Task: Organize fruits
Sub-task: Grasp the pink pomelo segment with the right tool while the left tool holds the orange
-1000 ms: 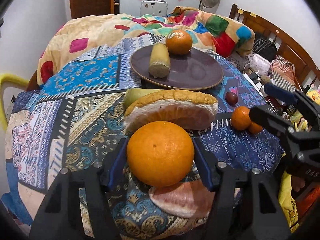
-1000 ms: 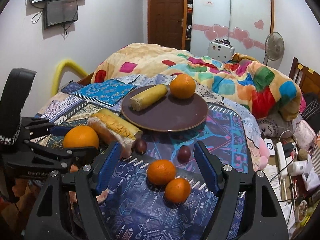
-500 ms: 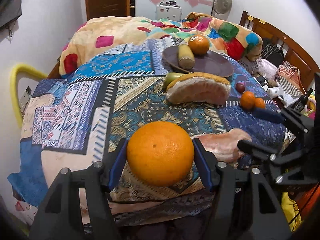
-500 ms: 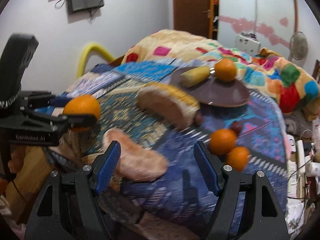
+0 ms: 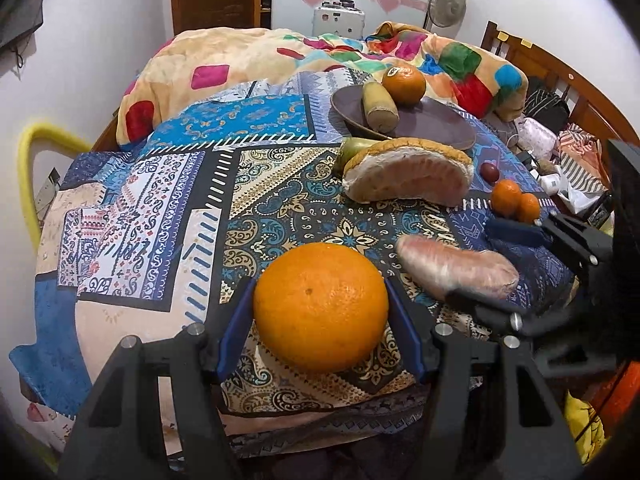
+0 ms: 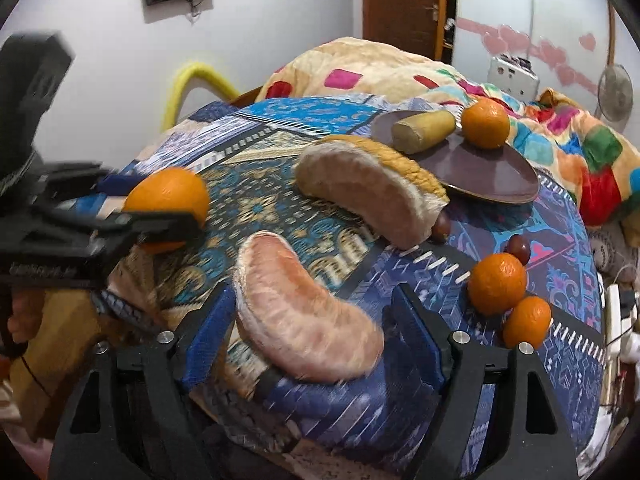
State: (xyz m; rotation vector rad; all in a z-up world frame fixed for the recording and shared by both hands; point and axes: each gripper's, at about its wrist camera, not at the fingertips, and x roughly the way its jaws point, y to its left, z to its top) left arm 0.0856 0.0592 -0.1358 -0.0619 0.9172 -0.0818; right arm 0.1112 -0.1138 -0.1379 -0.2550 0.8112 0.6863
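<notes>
My left gripper [image 5: 320,320] is shut on a large orange [image 5: 321,306], held above the near edge of the patterned cloth; it also shows in the right wrist view [image 6: 168,204]. My right gripper [image 6: 310,340] is open, its fingers on either side of a peeled pomelo segment [image 6: 296,312] lying on the cloth, not closed on it. A brown plate [image 5: 432,126] at the far side holds an orange [image 5: 403,84] and a yellowish cylinder fruit [image 5: 380,106].
A big pomelo wedge with rind [image 5: 406,172] lies before the plate, a green fruit [image 5: 354,148] behind it. Two small tangerines [image 5: 514,203] and a dark round fruit [image 5: 489,171] sit at the right. A crumpled quilt [image 5: 256,56] lies behind.
Both grippers have pulled back toward the near edge; the left still holds the orange. The right gripper swung left from the tangerines and now straddles the peeled segment.
</notes>
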